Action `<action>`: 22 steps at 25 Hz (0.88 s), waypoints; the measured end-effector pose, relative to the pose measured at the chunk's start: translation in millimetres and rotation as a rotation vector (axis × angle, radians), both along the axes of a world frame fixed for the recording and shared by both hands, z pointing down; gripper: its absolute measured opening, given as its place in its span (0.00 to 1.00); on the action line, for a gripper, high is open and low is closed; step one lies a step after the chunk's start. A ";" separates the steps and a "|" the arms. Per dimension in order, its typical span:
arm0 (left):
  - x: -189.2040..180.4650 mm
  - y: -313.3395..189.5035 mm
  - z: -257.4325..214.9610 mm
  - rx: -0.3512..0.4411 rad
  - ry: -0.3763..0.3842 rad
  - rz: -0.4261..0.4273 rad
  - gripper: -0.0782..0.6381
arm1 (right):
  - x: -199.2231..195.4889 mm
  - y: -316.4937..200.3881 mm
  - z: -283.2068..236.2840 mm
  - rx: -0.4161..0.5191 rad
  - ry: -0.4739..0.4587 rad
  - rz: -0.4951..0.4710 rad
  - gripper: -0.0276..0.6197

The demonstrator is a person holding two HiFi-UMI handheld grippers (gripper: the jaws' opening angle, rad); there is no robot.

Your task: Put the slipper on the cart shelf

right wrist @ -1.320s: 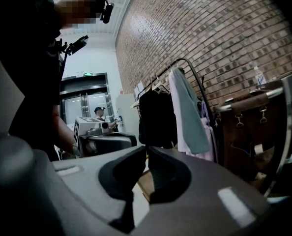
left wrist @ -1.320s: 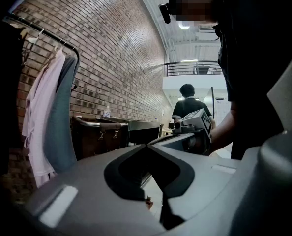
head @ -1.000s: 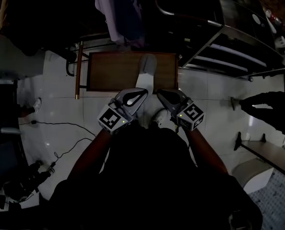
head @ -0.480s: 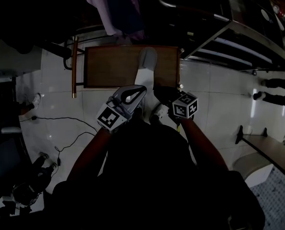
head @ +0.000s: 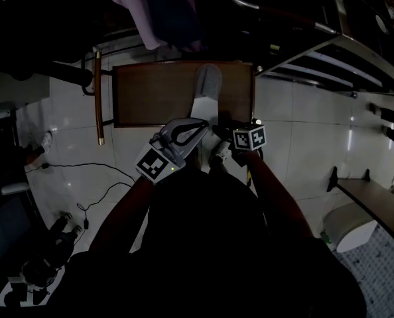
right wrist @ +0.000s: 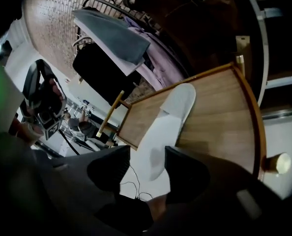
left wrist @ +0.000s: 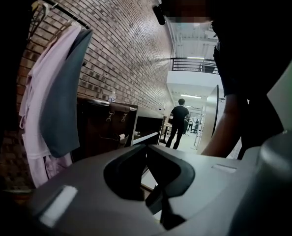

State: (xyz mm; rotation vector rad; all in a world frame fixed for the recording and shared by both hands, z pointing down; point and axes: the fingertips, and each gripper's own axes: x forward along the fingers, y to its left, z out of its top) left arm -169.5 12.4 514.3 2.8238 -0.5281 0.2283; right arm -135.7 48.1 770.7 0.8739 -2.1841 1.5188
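Observation:
A pale slipper (head: pixel 207 88) lies lengthwise on the wooden cart shelf (head: pixel 150 98), toe away from me and heel over the shelf's near edge. My right gripper (head: pixel 218 130) is at that heel. In the right gripper view the slipper (right wrist: pixel 173 112) runs from the shelf (right wrist: pixel 219 112) down between the jaws of the right gripper (right wrist: pixel 146 166), which are opening, and the pads do not press on it. My left gripper (head: pixel 198 123) hovers just left of the heel. Its fingers (left wrist: pixel 136 156) meet at the tips with nothing between them.
Clothes (head: pixel 160 12) hang on a rack behind the cart. A dark metal shelving unit (head: pixel 329 65) stands at the right. A wooden handle (head: pixel 97 98) juts out at the cart's left, and a cable (head: pixel 84 171) trails over the white tiles. A white bin (head: pixel 353 227) sits at the lower right.
My right gripper has moved forward and left to the slipper's heel and turned its marker cube. The left gripper has barely shifted. The slipper stays on the shelf.

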 end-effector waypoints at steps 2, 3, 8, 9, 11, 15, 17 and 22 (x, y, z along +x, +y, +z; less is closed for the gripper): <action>-3.4 -5.2 5.5 -0.004 0.001 -0.002 0.12 | 1.0 -6.5 14.3 -0.043 -0.008 0.042 0.37; -4.8 -7.2 7.9 -0.006 0.002 -0.004 0.12 | 2.4 -10.0 20.4 -0.064 -0.014 0.067 0.37; -9.0 -13.9 20.8 -0.019 0.007 -0.016 0.12 | 6.1 -18.0 49.3 -0.167 -0.021 0.098 0.37; -9.7 -14.5 23.2 -0.023 0.009 -0.020 0.12 | 4.3 -18.3 51.7 -0.182 -0.033 0.098 0.37; -11.9 -15.7 27.9 -0.034 0.009 -0.027 0.12 | 0.4 -17.3 57.5 -0.214 -0.046 0.097 0.37; -16.7 -19.0 34.3 -0.044 0.006 -0.037 0.12 | -12.8 -16.6 65.6 -0.272 -0.081 0.101 0.37; -18.8 -19.8 35.7 -0.051 0.008 -0.043 0.12 | -18.7 -17.6 68.1 -0.289 -0.092 0.109 0.37; -25.8 -21.2 42.0 -0.066 0.008 -0.057 0.12 | -30.4 -25.1 73.7 -0.322 -0.086 0.115 0.37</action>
